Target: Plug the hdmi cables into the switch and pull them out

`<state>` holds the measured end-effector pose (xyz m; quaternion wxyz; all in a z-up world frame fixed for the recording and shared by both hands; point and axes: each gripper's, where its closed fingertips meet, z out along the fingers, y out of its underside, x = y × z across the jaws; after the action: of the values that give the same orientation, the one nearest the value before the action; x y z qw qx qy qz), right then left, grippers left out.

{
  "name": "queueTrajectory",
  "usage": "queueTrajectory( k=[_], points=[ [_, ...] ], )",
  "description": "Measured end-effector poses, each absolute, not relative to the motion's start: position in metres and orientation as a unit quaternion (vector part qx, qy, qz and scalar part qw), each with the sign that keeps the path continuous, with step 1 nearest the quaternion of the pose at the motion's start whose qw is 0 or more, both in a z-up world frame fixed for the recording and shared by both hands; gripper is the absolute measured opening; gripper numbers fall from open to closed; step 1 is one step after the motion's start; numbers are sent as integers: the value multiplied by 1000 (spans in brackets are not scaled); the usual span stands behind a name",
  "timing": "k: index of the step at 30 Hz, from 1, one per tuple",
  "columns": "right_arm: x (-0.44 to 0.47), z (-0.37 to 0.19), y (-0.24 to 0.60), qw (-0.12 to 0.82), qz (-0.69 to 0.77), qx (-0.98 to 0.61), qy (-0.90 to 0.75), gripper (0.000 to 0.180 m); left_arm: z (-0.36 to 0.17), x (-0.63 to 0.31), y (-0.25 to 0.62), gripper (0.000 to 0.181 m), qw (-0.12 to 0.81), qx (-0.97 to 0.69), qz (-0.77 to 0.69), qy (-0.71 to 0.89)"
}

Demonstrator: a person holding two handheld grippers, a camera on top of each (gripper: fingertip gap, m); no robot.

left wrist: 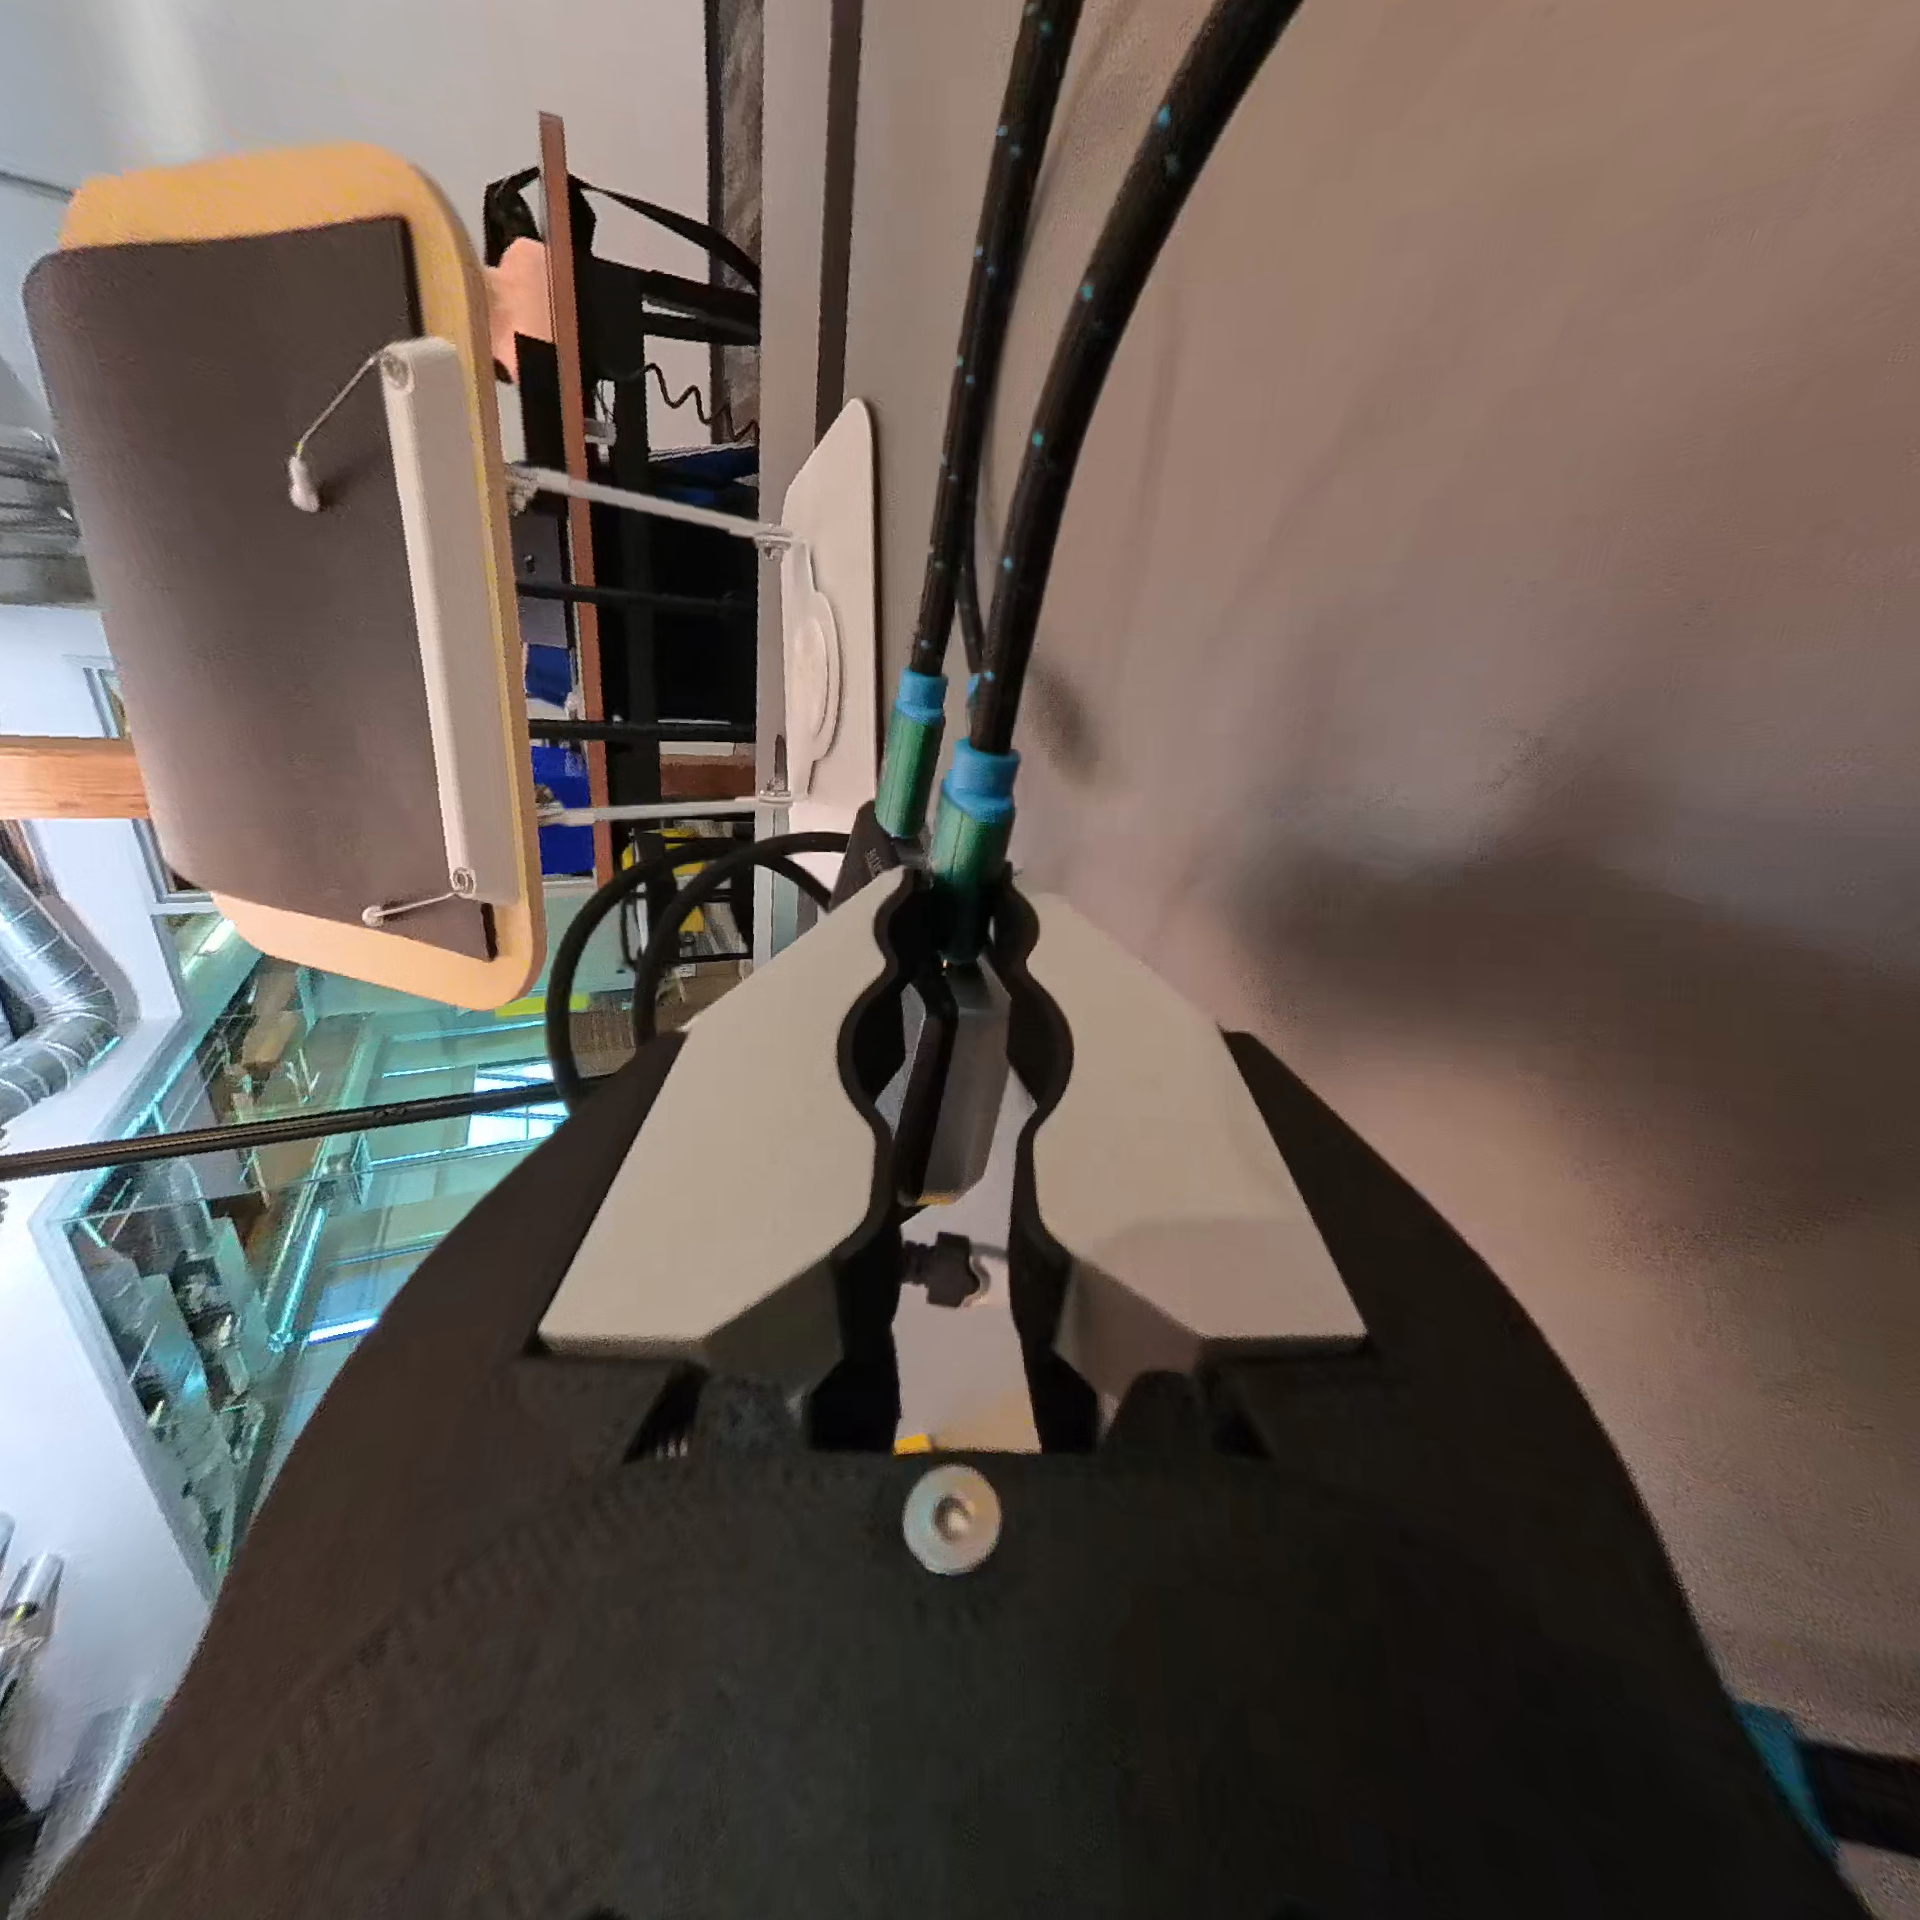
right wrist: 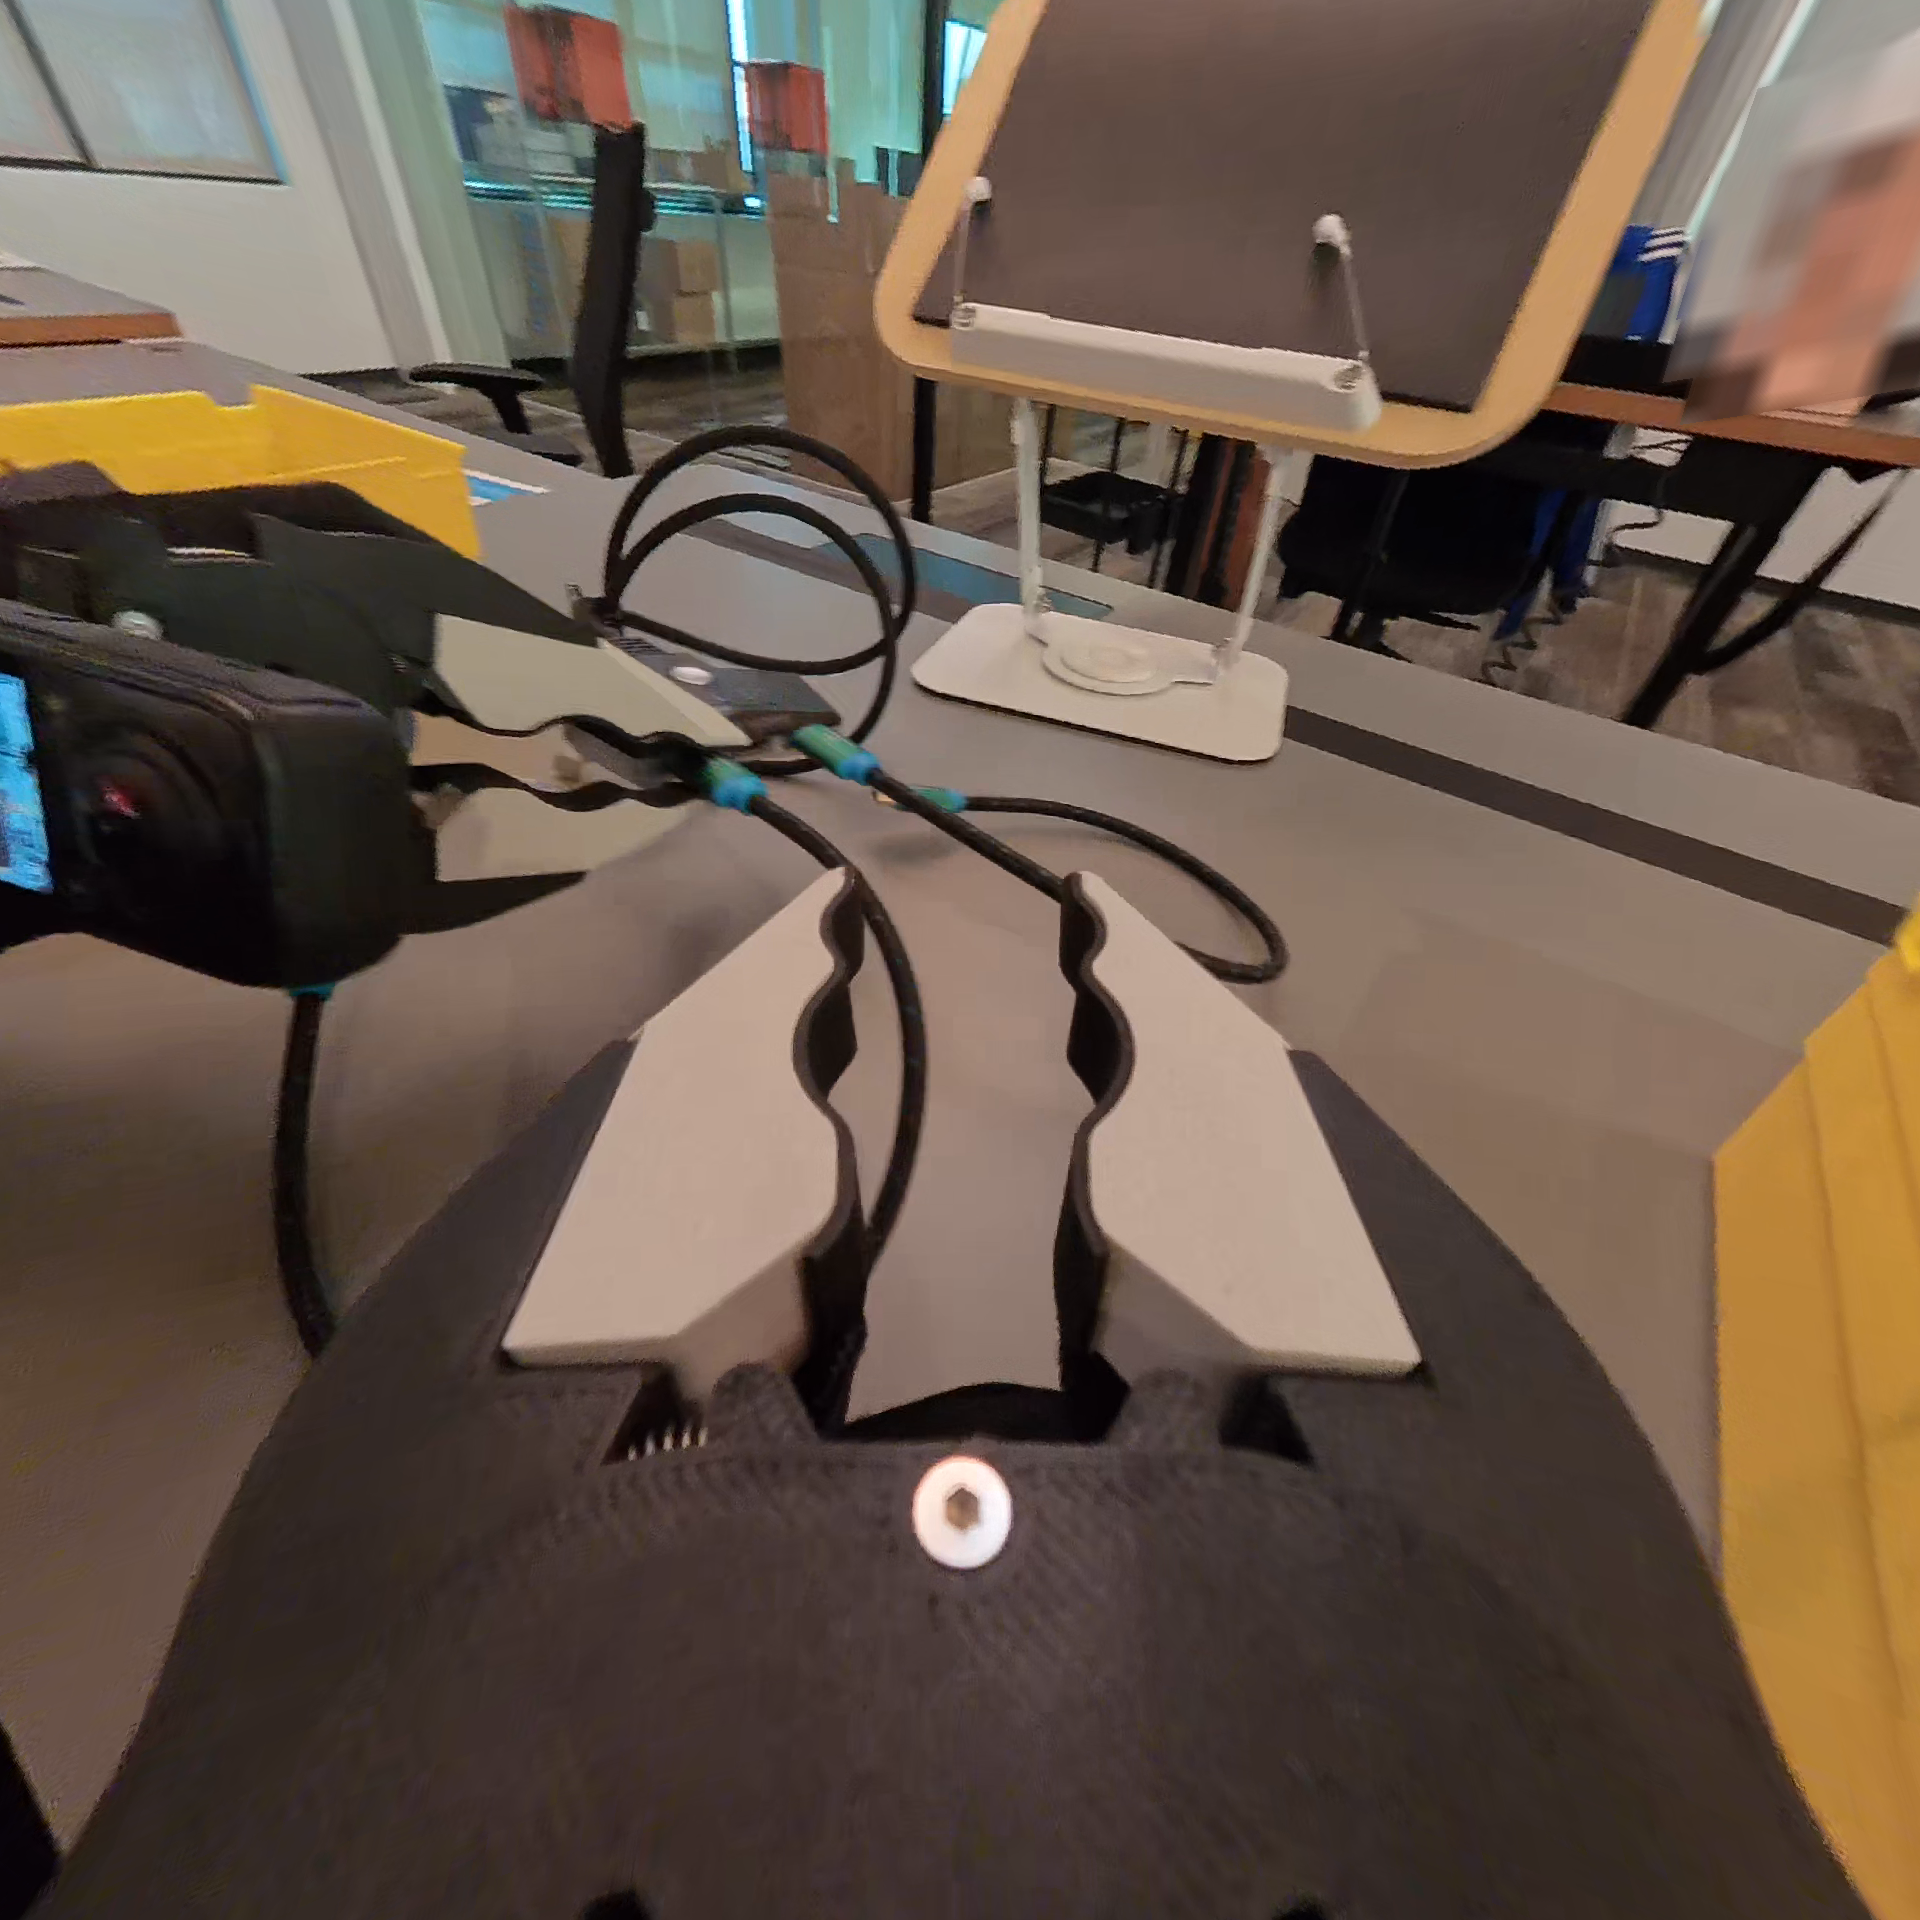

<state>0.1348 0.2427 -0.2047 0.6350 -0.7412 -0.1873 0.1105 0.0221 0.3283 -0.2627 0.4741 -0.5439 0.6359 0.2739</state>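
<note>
My left gripper (left wrist: pixel 951 899) is shut on the grey plug (left wrist: pixel 956 1081) of one braided HDMI cable (left wrist: pixel 1049 436), held just above the table. The plug's tip points back toward the gripper's base, clear of the switch. The black switch (left wrist: pixel 868 847) lies just beyond the fingertips, with a second green-and-blue collared cable (left wrist: pixel 912 753) plugged into it. In the right wrist view the left gripper (right wrist: pixel 686 748) is at the left, beside the switch (right wrist: pixel 774 694). My right gripper (right wrist: pixel 961 883) is open and empty above the table, with the held cable (right wrist: pixel 904 1039) running loosely between its fingers.
A third green-collared plug (right wrist: pixel 940 800) lies loose on the grey table (right wrist: pixel 1455 935). A thin black cable (right wrist: pixel 748 488) loops behind the switch. A tan-framed stand on a white base (right wrist: pixel 1101 696) is at the back. Yellow bins sit at the left (right wrist: pixel 260 447) and right (right wrist: pixel 1818 1247). Tip to tip, the grippers are about 15 centimeters apart.
</note>
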Motion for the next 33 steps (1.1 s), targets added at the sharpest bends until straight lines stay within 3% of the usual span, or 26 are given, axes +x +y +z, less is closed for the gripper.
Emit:
queueTrajectory(
  k=[12, 23, 26, 33],
  points=[
    [106, -260, 241, 538, 128, -795, -250, 39, -282, 40, 323, 15, 467, -558, 237, 644],
    [100, -297, 239, 475, 103, -827, -284, 45, -270, 20, 303, 62, 464, -569, 171, 657],
    [100, -296, 239, 476, 106, -826, -283, 45, -254, 10, 313, 65, 474, -573, 171, 646],
    [101, -294, 238, 478, 119, -826, -274, 44, -267, -14, 349, 108, 420, -549, 234, 684]
  ],
)
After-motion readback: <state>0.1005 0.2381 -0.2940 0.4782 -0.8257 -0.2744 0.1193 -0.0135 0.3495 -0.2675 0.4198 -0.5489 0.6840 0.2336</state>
